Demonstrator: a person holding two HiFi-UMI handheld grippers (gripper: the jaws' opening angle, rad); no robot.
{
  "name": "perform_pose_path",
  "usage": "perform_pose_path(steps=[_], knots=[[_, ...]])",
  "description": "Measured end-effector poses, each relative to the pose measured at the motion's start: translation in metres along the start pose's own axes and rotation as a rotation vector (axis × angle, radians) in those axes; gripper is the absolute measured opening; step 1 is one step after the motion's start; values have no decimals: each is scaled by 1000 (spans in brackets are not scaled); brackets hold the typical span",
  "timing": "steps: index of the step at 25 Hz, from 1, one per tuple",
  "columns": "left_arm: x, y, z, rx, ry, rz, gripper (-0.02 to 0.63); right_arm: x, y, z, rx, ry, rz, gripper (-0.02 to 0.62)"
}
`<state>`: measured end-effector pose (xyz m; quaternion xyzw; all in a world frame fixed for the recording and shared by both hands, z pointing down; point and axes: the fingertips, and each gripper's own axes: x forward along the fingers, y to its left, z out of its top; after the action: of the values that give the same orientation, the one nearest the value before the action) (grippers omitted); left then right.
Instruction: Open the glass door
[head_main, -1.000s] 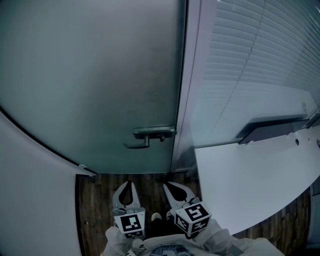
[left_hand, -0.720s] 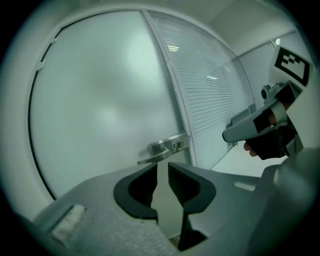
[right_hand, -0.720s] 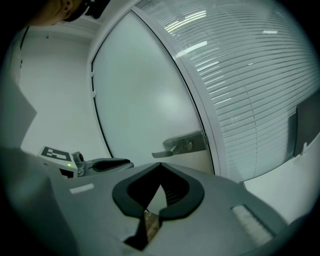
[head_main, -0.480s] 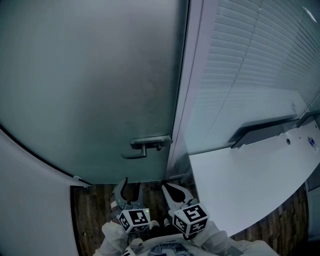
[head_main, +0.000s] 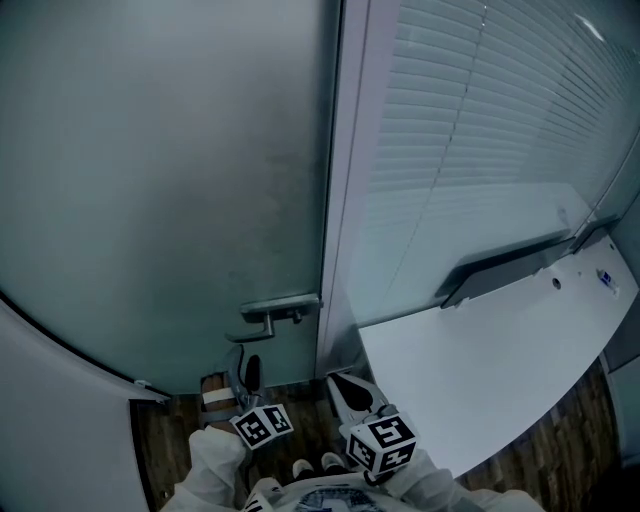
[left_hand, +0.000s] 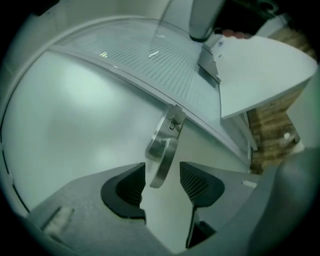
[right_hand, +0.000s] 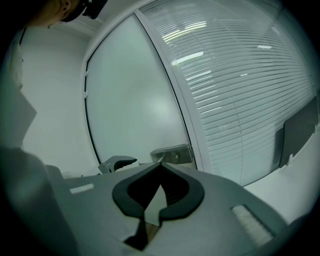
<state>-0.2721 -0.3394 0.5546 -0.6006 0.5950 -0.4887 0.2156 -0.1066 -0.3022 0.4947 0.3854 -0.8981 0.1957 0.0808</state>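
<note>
The frosted glass door (head_main: 180, 180) stands closed, with a metal lever handle (head_main: 268, 318) near its right edge. My left gripper (head_main: 245, 372) is rolled onto its side just below that handle. In the left gripper view the lever (left_hand: 162, 150) hangs with its free end between the jaws of the left gripper (left_hand: 162, 175). The jaws are opening and there is a gap on each side of the lever. My right gripper (head_main: 340, 382) hovers to the right, below the door frame, away from the handle. Its jaws (right_hand: 160, 166) are shut on nothing, and the handle plate (right_hand: 172, 154) lies just beyond them.
A pale door frame (head_main: 345, 200) separates the door from a glass wall with blinds (head_main: 480, 130). A white tabletop (head_main: 480, 370) juts out at the right. A white wall (head_main: 50, 420) closes the left side. Dark wooden floor (head_main: 160, 450) lies underfoot.
The left gripper has rolled onto its side, moved forward up to the handle, and its jaws have gone from shut to open. The right gripper has hardly shifted.
</note>
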Motion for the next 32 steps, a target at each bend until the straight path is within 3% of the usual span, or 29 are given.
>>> perform_pose_path(steps=[6, 12, 16, 20, 23, 28, 32], knots=[[24, 9, 12, 283, -31, 54, 224, -5, -8, 4, 16, 6, -41, 5], [44, 2, 11, 339, -55, 66, 222, -1, -12, -10, 23, 26, -64, 5], [51, -2, 9, 330, -51, 42, 213, -2, -13, -13, 25, 33, -77, 5], [53, -7, 8, 303, -43, 40, 123, -3, -14, -11, 24, 33, -85, 5], [52, -4, 9, 284, -51, 53, 121, -4, -12, -11, 24, 39, -86, 5], [53, -2, 9, 141, -78, 58, 133, -6, -7, -17, 29, 59, -85, 5], [58, 0, 10, 97, -84, 83, 138, -5, -6, -24, 35, 76, -75, 5]])
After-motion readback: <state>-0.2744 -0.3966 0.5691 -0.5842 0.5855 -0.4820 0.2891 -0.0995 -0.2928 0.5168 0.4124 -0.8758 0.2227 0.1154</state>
